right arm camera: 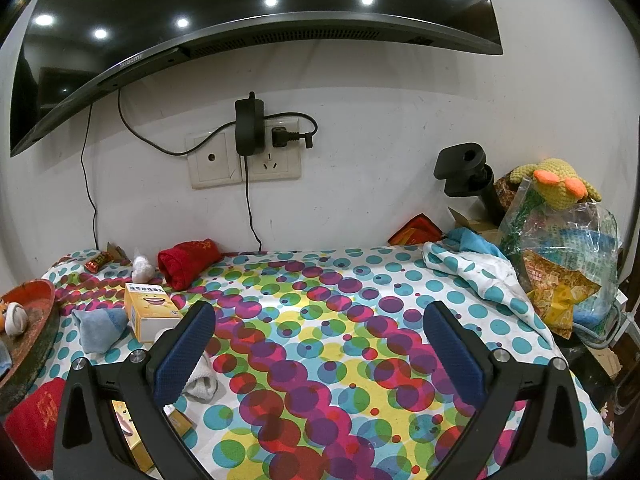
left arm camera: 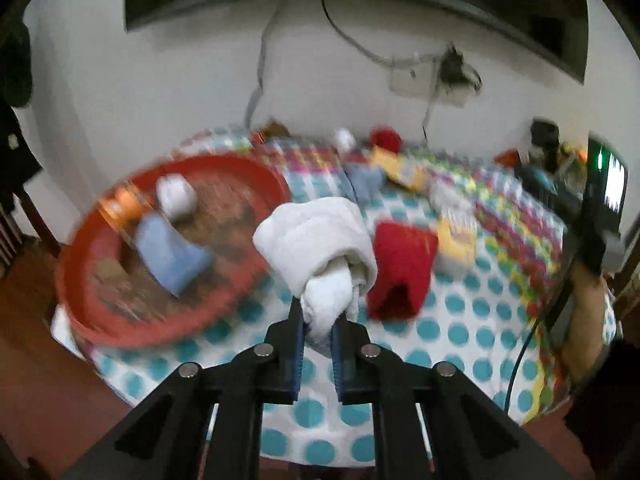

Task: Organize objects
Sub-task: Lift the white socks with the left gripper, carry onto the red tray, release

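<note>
My left gripper [left arm camera: 319,322] is shut on the lower end of a rolled white towel [left arm camera: 320,236], which hangs above the dotted tablecloth [left arm camera: 460,332]. To its left lies a round red tray [left arm camera: 128,334] that holds a blue cloth [left arm camera: 172,256], a white bundle [left arm camera: 176,196] and an orange item [left arm camera: 120,208]. A red cloth [left arm camera: 400,268] lies just right of the towel. In the right wrist view my right gripper [right arm camera: 320,352] stands open over the tablecloth [right arm camera: 320,320] with nothing between its fingers.
Near the right gripper's left finger lie a yellow box [right arm camera: 146,312], a blue cloth [right arm camera: 100,328], another white cloth [right arm camera: 202,382] and a red cloth [right arm camera: 32,420]. A red roll [right arm camera: 188,264] sits by the wall. Bags and a yellow knitted toy [right arm camera: 560,184] crowd the right edge.
</note>
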The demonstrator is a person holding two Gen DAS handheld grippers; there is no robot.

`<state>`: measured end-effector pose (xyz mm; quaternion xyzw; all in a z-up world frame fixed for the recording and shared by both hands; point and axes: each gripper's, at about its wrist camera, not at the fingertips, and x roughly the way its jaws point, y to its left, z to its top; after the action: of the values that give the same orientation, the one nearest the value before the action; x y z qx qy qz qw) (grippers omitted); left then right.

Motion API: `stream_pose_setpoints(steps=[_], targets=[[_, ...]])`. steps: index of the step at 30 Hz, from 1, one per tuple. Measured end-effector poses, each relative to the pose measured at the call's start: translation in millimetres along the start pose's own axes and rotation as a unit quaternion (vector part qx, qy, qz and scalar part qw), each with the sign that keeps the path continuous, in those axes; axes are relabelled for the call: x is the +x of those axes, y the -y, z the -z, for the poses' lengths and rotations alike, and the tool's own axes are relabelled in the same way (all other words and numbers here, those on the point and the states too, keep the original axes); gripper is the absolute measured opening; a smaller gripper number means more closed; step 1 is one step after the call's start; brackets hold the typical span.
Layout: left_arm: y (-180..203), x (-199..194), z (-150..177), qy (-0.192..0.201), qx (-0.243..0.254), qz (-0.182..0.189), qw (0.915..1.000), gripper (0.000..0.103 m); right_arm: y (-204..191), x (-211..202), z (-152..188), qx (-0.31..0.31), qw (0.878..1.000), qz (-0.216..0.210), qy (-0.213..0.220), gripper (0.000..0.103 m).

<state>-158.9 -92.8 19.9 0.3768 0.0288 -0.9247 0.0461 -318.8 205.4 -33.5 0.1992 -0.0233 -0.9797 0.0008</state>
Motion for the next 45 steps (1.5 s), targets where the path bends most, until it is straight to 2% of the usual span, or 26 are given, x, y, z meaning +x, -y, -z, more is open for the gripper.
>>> stream_pose_setpoints(steps=[3,7,10,13,16,21,26,36,45], targets=[[-20,-29,-37,0.035,-0.004,-0.02,0.9992,0.011,0,0,0,0.001,1.0,0.0,-0.001,0.103],[-53,-66,-91,0.085,-0.006,-0.076,0.9935,0.011,0,0,0,0.0,1.0,0.0,-0.001,0.103],[-78,-80,-115,0.101,-0.017,-0.114,0.9882,0.011,0,0,0,0.001,1.0,0.0,-0.001,0.103],[-108,-83,-125,0.1,-0.042,-0.151,0.9826,0.011,0,0,0,0.0,1.0,0.0,-0.001,0.103],[-129,-74,-119,0.092,-0.057,-0.179,0.9778,0.011,0,0,0,0.0,1.0,0.0,-0.001,0.103],[-169,-36,-84,0.042,-0.095,-0.214,0.9714,0.011,0,0,0,0.0,1.0,0.0,-0.001,0.103],[-201,-2,-49,-0.003,-0.117,-0.229,0.9663,0.011,-1,0,0,-0.001,1.0,0.001,-0.001,0.103],[-219,59,-13,-0.076,-0.126,-0.235,0.9609,0.011,-2,0,1,-0.004,1.0,0.002,-0.001,0.103],[-221,84,-8,-0.102,-0.122,-0.239,0.9579,0.011,-3,0,1,-0.004,1.0,0.002,-0.001,0.103]])
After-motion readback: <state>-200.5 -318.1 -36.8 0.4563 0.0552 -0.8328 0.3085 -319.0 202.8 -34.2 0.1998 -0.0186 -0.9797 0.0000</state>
